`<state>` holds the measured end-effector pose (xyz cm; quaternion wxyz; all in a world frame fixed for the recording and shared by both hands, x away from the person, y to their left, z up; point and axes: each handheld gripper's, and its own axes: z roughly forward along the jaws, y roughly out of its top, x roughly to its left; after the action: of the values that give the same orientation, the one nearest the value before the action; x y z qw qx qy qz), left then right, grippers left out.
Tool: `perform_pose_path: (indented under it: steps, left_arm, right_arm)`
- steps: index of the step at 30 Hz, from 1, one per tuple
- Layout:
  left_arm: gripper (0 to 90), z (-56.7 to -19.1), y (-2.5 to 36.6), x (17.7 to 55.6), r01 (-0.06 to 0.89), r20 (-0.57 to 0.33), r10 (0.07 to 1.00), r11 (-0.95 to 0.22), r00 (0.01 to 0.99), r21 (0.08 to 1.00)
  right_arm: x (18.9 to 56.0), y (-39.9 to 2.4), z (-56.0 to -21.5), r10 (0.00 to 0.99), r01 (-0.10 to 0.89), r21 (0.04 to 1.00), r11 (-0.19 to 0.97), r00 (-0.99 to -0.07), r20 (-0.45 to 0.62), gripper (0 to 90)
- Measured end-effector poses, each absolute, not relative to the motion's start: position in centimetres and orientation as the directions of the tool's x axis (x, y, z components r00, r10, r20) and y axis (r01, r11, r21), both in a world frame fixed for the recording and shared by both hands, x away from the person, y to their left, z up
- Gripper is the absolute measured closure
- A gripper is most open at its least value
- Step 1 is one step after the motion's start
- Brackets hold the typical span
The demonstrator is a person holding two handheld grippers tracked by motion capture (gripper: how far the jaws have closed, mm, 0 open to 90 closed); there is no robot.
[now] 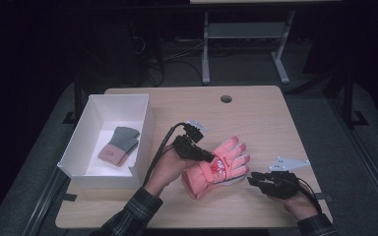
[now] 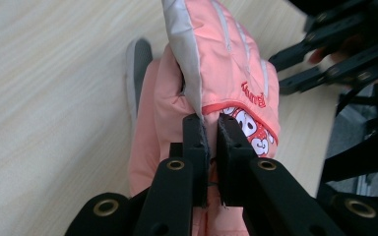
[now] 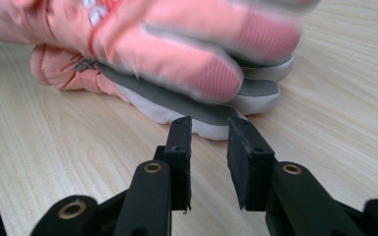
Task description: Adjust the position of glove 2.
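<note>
Left tool (image 1: 203,152) is clenched on the cuff-side fabric of the upper pink glove (image 1: 224,160); in the left gripper view its jaws pinch the fold just below the printed patch (image 2: 246,125). Right tool (image 1: 256,180) is released: its jaws stand apart with nothing between them, just short of the fingertip end of the lower pink glove (image 3: 211,115), which lies flat on the surface (image 1: 256,113) under the lifted one. The pair sits right of centre, between the two hands.

Risks, as judged from this position:
- The pinch takes only a thin fold of slippery shell fabric. A quick pull toward the box could let the glove slide out.
- The lifted glove's fingers droop over the lower glove. Dragging sideways may carry the lower glove along or push it toward the near edge.
- The right tool's jaws are aimed low at the grey palm edge. Closing now might catch both gloves, or skid off onto the wood.

Surroundings: a white box (image 1: 145,123) stands at the left of the surface, holding a grey and pink knit glove (image 1: 118,145). Its near wall lies between the left hand (image 1: 165,169) and the box interior, so the glove must be raised over it. The left tool's cable (image 1: 160,147) loops beside that wall and could snag. A cable hole (image 1: 226,99) sits at the far edge, well apart.
</note>
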<state>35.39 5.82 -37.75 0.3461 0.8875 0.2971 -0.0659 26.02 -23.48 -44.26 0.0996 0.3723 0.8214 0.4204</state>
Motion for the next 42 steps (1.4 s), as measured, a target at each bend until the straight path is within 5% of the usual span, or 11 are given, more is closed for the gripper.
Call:
perform_pose_path:
  steps: [6,10,16,24,34,42]
  left_arm:
    - [82.2,-39.2,5.5,35.6,0.575,-0.304,0.499,-0.589,0.812,0.568]
    - [70.9,-39.5,5.8,35.6,0.553,-0.269,0.504,-0.582,0.821,0.596]
    - [46.8,-38.6,6.3,35.6,0.516,-0.235,0.493,-0.57,0.837,0.64]
    - [41.4,-37.0,7.3,35.3,0.485,-0.217,0.484,-0.541,0.848,0.687]
    - [83.7,-37.2,9.4,35.1,0.455,-0.179,0.467,-0.589,0.866,0.668]
    - [88.6,-38.7,9.3,35.5,0.456,-0.167,0.459,-0.641,0.872,0.617]
  right_arm:
    - [26.1,-24.0,-44.2,0.71,0.537,0.764,0.358,-0.688,0.151,64.2]
    - [25.9,-24.4,-44.0,0.727,0.545,0.768,0.336,-0.668,0.157,61.4]
    - [25.6,-24.7,-43.4,0.742,0.552,0.781,0.293,-0.646,0.178,89.3]
    - [25.7,-22.2,-42.3,0.69,0.515,0.81,0.281,-0.695,0.203,90.0]
    - [27.2,-19.0,-41.7,0.663,0.483,0.82,0.306,-0.726,0.181,90.0]
    - [28.4,-17.1,-42.6,0.666,0.495,0.802,0.334,-0.726,0.17,90.0]
